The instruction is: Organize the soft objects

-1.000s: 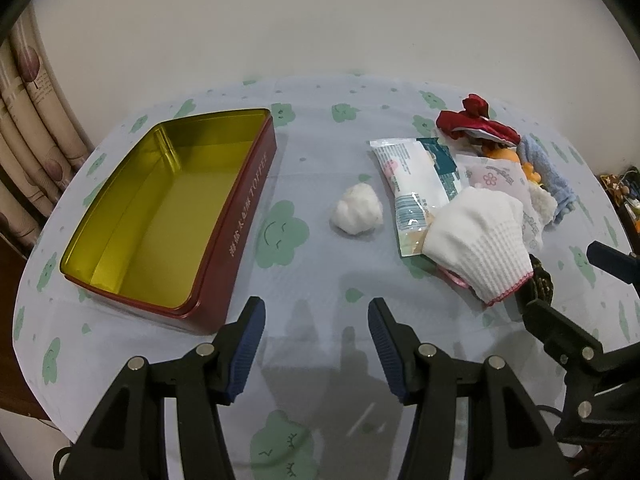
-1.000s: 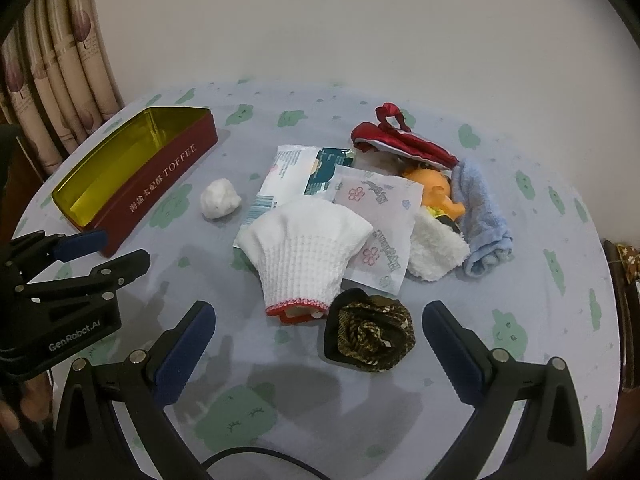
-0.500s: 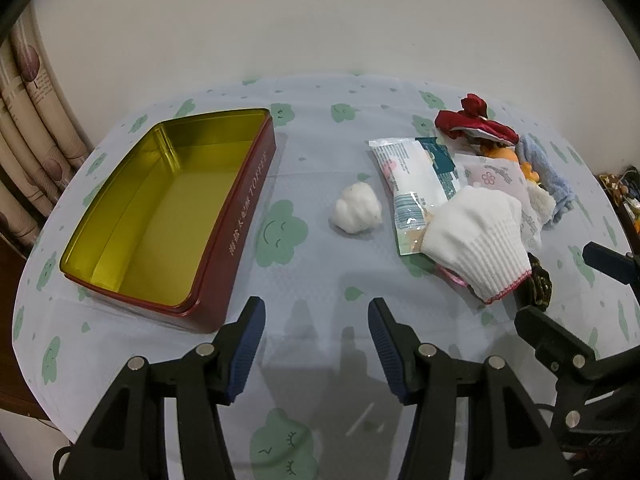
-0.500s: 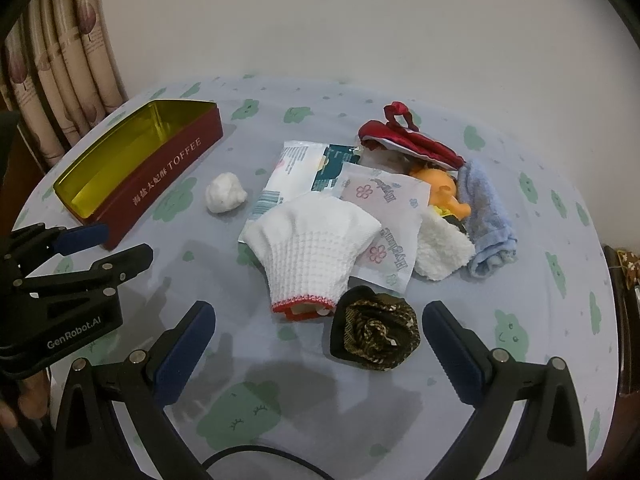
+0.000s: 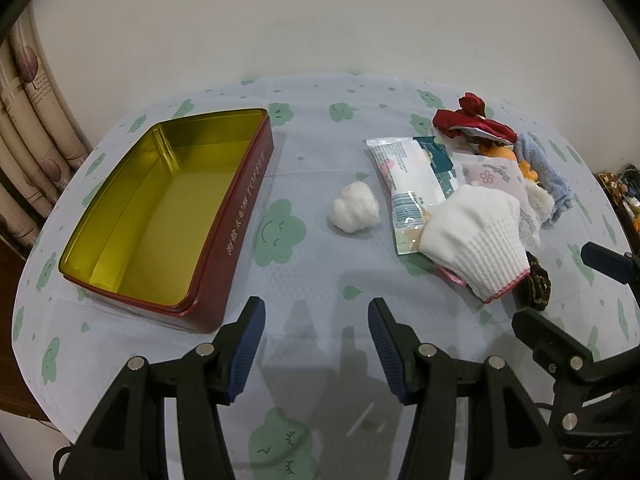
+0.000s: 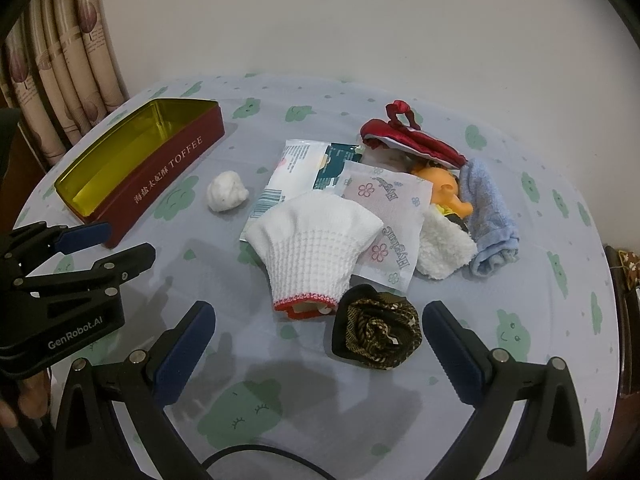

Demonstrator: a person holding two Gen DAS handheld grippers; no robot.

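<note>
Both tools released and empty, left tool [image 5: 316, 334] and right tool [image 6: 318, 330]; risk: white glove [image 6: 316, 248], overlapping packets right of the tin [image 5: 168, 208], drags them along when lifted

Pleated patterned curtain [image 6: 60, 92] at left, plain white wall [image 6: 360, 20] behind.

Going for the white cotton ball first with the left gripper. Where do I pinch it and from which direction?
Pinch the cotton ball across its middle, coming down from above. It is a small rounded lump lying alone on the tablecloth, apart from the toffee tin and the pile, so both sides are free. The left gripper is open and empty, probably wide enough.
</note>
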